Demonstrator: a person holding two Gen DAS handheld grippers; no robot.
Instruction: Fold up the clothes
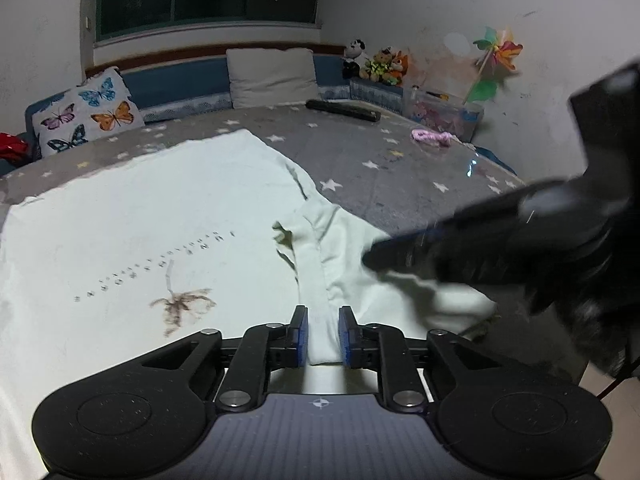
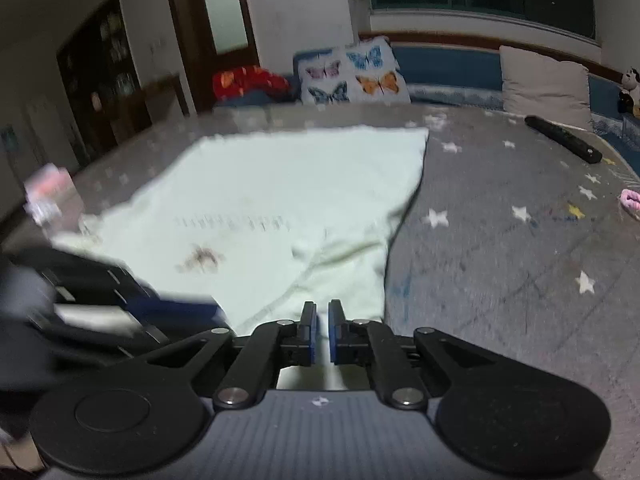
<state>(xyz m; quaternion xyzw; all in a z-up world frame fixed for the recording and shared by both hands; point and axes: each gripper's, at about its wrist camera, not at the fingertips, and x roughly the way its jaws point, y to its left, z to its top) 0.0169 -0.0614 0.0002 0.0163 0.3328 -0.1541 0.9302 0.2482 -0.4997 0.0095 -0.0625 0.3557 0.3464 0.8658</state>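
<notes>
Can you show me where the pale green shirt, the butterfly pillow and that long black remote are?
pale green shirt (image 1: 140,208): left wrist view, on its flat front.
butterfly pillow (image 1: 86,114): left wrist view, on the middle of its printed face.
black remote (image 1: 344,110): left wrist view, on the middle of its body.

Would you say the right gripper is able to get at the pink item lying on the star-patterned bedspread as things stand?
Probably not yet: the right gripper is shut on the pale green shirt, so it must release first. Otherwise, open bedspread lies between it and the pink item.

Both wrist views look low across one bed (image 1: 360,152)
</notes>
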